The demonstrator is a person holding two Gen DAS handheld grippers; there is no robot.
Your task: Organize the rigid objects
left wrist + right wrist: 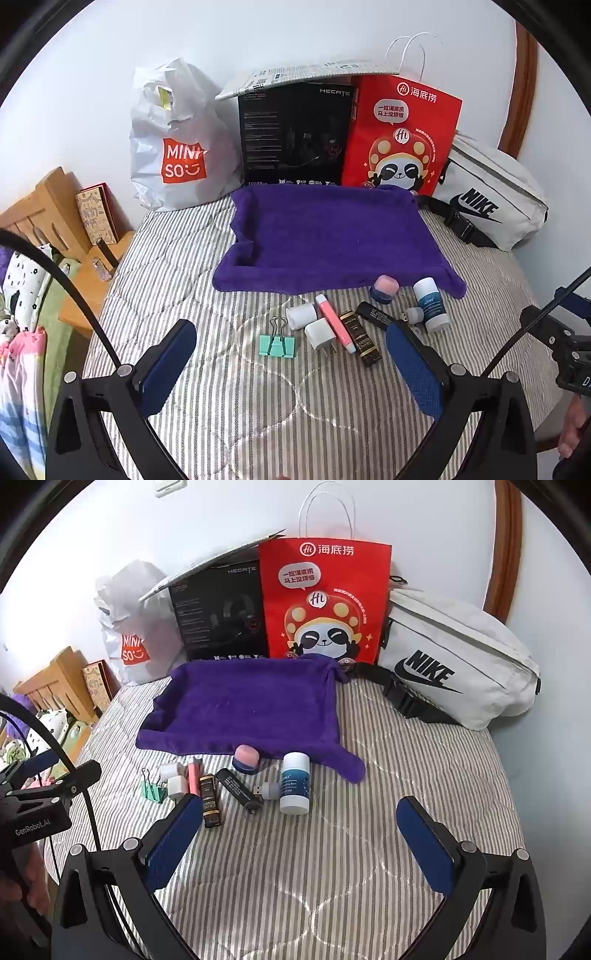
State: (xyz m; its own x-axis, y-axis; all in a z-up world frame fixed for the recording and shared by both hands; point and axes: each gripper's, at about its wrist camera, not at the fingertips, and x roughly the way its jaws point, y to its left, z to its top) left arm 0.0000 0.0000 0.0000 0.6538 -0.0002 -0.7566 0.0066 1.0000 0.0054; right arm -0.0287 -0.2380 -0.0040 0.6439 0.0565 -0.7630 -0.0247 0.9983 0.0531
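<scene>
Striped bed [229,406]: 1 binder clip [277,341], 1 purple towel [325,236].

On the bed [229,424] a towel [325,236] lies spread toward the wall, and behind it stand, left to right, a plastic bag [173,140], a box [295,136], a paper bag [402,136] and a waist bag [491,195]. Just before the towel's near edge lies a row of small things: a binder clip [277,341] leftmost, then a charger plug [320,334], a tube [331,321], a jar [384,288] touching the towel, and a bottle [431,304] rightmost.
</scene>
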